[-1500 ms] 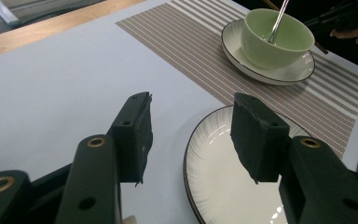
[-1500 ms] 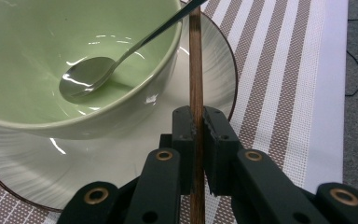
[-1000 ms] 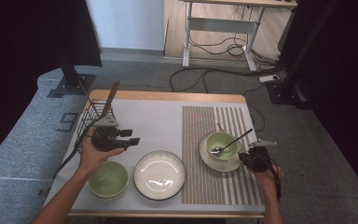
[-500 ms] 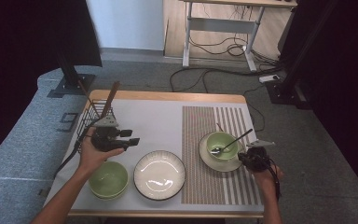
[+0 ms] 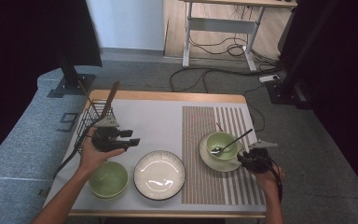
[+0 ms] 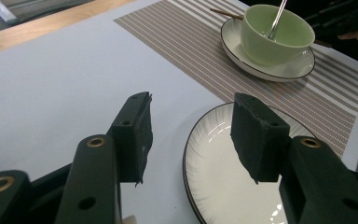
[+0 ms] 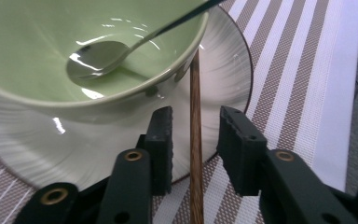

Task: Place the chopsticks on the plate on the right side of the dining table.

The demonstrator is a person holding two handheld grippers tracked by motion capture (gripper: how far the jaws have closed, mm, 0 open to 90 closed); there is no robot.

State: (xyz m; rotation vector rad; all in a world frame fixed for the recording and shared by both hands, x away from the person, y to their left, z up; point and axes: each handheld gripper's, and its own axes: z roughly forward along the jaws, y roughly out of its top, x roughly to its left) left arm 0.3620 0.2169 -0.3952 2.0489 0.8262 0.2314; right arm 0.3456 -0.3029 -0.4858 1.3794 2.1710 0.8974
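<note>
Right gripper view: right hand-held gripper (image 7: pixel 196 135) releasing a chopstick (image 7: pixel 195 140).
Jaws just spread; chopstick between them, untouched, resting against the saucer (image 7: pixel 223 70) — placement looks done.

On the desk (image 5: pixel 163 112), a wire basket (image 5: pixel 92 122) sits at ten o'clock. A placemat (image 5: pixel 214 135) covers the three o'clock half; on it a saucer (image 5: pixel 214 161) carries a cup (image 5: pixel 221 143) with a spoon (image 5: pixel 230 142) in it. A chopstick (image 7: pixel 196 140) lies across the saucer's edge. An empty plate (image 5: pixel 159 174) sits at six o'clock, a bowl (image 5: pixel 108 180) at seven.
</note>
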